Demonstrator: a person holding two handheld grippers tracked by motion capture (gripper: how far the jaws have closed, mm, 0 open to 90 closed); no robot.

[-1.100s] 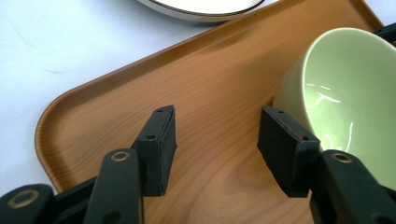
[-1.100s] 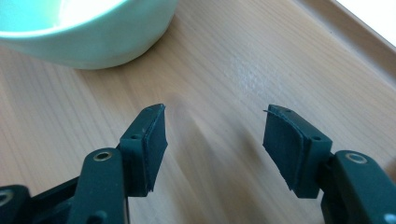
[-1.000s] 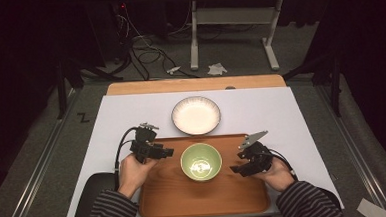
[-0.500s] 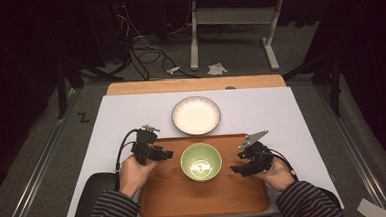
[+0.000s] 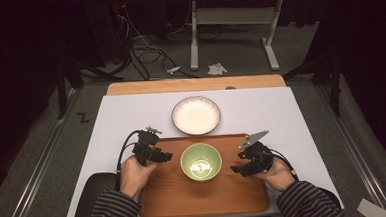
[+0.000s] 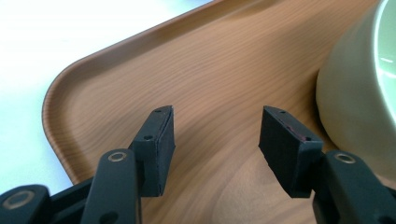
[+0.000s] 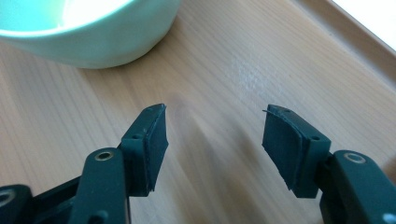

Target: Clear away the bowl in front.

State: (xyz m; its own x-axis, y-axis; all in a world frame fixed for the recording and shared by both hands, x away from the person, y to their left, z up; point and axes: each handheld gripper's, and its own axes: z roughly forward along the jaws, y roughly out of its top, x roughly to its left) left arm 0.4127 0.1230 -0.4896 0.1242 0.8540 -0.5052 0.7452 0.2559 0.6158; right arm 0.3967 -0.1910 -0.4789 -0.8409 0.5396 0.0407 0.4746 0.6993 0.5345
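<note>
Your left tongs (image 5: 164,157) and right tongs (image 5: 235,164) both stand spread and empty, flanking the green bowl (image 5: 201,161) without touching it. That bowl sits on the wooden tray (image 5: 196,201), just near of the white plate (image 5: 196,115) on the worktop (image 5: 116,117).

The green bowl (image 6: 359,93) is cut off at both tool views' edges.

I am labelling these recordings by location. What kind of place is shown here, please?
Probably a lab or recording workspace, not a home kitchen. Loose cables lie on the carpeted floor behind the table, a metal desk frame stands in a dark background, and the green bowl sits staged on a wooden tray.
</note>
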